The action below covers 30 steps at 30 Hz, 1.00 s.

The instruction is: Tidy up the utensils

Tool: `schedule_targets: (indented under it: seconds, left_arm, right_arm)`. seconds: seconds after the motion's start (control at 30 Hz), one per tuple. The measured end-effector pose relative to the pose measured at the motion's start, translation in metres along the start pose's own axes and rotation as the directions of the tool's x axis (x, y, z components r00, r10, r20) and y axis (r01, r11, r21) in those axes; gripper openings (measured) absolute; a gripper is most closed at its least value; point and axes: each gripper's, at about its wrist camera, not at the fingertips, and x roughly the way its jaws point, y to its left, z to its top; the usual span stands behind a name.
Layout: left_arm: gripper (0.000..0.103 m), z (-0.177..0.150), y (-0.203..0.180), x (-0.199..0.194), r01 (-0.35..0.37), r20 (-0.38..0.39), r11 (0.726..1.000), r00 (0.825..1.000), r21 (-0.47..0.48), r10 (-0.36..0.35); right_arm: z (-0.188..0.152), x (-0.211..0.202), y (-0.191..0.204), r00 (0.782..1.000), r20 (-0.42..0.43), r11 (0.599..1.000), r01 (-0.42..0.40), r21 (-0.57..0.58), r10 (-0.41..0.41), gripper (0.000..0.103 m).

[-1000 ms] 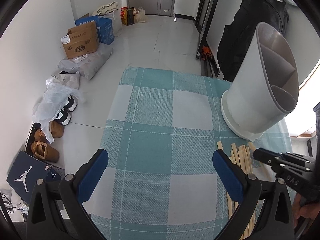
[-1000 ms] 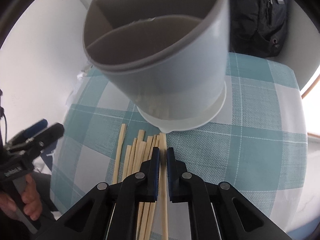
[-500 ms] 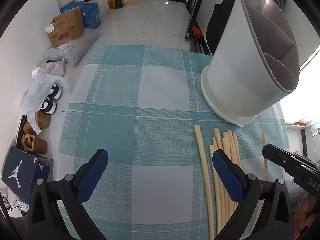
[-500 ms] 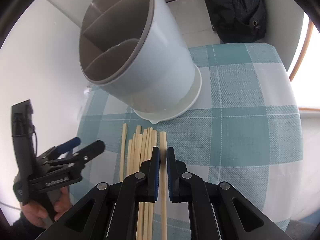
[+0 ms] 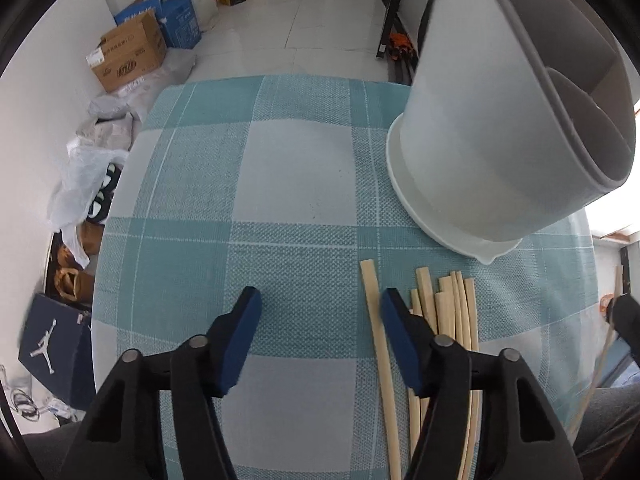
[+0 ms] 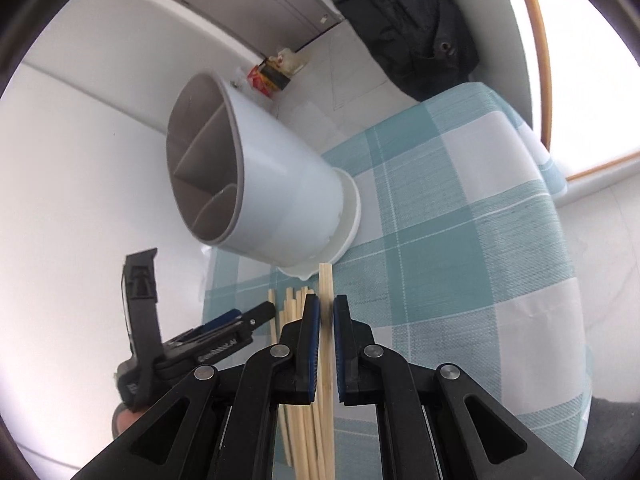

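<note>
A white utensil holder (image 5: 500, 140) with grey inner compartments stands at the far right of the teal checked tablecloth (image 5: 280, 168). Several pale wooden chopsticks (image 5: 448, 312) lie side by side in front of it. My left gripper (image 5: 320, 312) hovers low over the cloth with its jaws closing. The leftmost chopstick (image 5: 374, 304) lies between them, just inside the right finger, untouched. My right gripper (image 6: 327, 312) is shut on a single chopstick (image 6: 326, 284), which points at the holder (image 6: 260, 184). It hangs above the bundle (image 6: 294, 304). The left gripper (image 6: 256, 314) shows at its left.
Beyond the table's left edge is the floor with cardboard boxes (image 5: 128, 56), plastic bags (image 5: 84, 168), shoes and a dark shoebox (image 5: 52, 352). A black backpack (image 6: 400, 20) hangs behind the table. The right gripper (image 5: 626, 320) shows at the right rim of the left wrist view.
The left gripper slid right and down over the chopsticks, and its jaws narrowed around the leftmost one. The right gripper rose and rolled, drawing back from the holder with its chopstick.
</note>
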Motion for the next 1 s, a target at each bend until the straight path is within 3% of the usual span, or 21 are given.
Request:
schedule_targets:
  seconds: [0.03,0.1,0.2,0.43,0.7,0.83,1.0]
  left_arm:
    - [0.044,0.000,-0.001,-0.001,0.000,0.005,1.000,1.000,0.008,0.000]
    - [0.023,-0.001,-0.004,-0.003,0.030,0.008,0.999,1.000,0.023,-0.030]
    - [0.004,-0.004,-0.009,-0.004,0.073,0.017,0.996,0.997,0.043,-0.074]
    - [0.002,-0.006,-0.001,-0.006,0.127,0.044,0.992,0.991,-0.003,-0.127]
    - [0.002,-0.006,0.016,-0.023,0.226,0.116,0.972,0.969,-0.071,-0.217]
    - [0.002,-0.013,0.014,-0.044,0.273,0.177,0.960,0.950,-0.067,-0.258]
    - [0.002,-0.022,0.002,-0.076,0.244,0.280,0.970,0.931,0.004,-0.235]
  right_arm:
    - [0.000,-0.002,-0.001,1.000,0.008,1.000,-0.007,0.005,0.007,0.006]
    - [0.000,-0.011,-0.001,1.000,0.020,1.000,-0.011,0.001,0.011,0.006]
    - [0.002,-0.017,0.001,0.999,0.041,1.000,0.000,-0.027,0.001,0.006]
    - [0.000,-0.029,0.013,0.995,0.096,0.997,0.001,-0.083,0.007,0.006]
    - [-0.002,-0.037,0.017,0.991,0.137,0.995,-0.001,-0.096,0.014,0.006]
    - [-0.004,-0.040,0.020,0.988,0.154,0.994,-0.008,-0.107,0.025,0.006]
    - [-0.007,-0.050,0.033,0.978,0.203,0.985,-0.012,-0.169,0.047,0.006]
